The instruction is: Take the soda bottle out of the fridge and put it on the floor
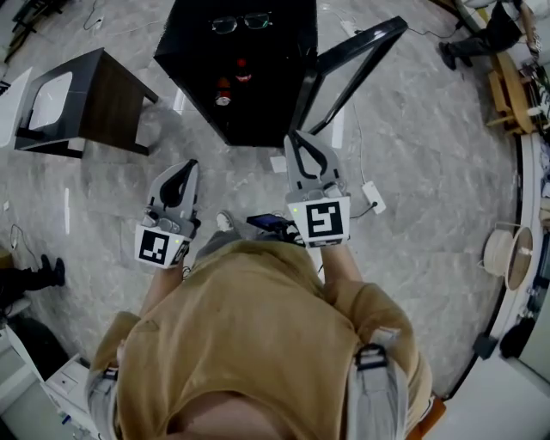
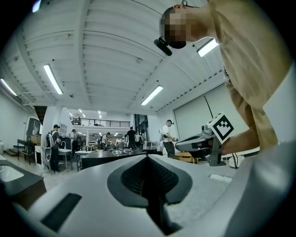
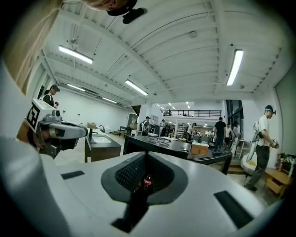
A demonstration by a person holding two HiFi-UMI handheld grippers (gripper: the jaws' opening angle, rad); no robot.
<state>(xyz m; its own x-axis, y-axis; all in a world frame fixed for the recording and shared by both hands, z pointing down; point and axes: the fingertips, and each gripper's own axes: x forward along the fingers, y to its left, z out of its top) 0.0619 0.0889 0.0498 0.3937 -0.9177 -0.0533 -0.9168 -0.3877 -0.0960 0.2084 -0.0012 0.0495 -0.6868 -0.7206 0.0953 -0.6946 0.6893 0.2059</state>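
Both tools hang level in front of the person, well short of the fridge (image 1: 198,51). The step in hand looks like the approach, with the reach not yet begun. The left tool (image 1: 187,168) has its jaws clenched together on nothing, and the right tool (image 1: 295,142) is likewise clenched and empty. The soda bottle (image 1: 223,91) stands inside the fridge, whose door (image 1: 348,64) is swung open to the right. A second red-topped item (image 1: 243,69) sits near the bottle.

Next, I judge, one tool must release its jaws, go in past the door and close on the bottle's body without knocking its neighbour. It then has to bring the bottle down to the floor (image 1: 412,189).

Only the head view gives the layout from above, with glasses (image 1: 241,21) on the fridge's top and a dark cabinet (image 1: 112,86) to the left. Only the right tool's view shows the bottle upright with a red label, lined up in the slit between its jaws. The left tool's view shows the fridge top and the other tool, but not the bottle.
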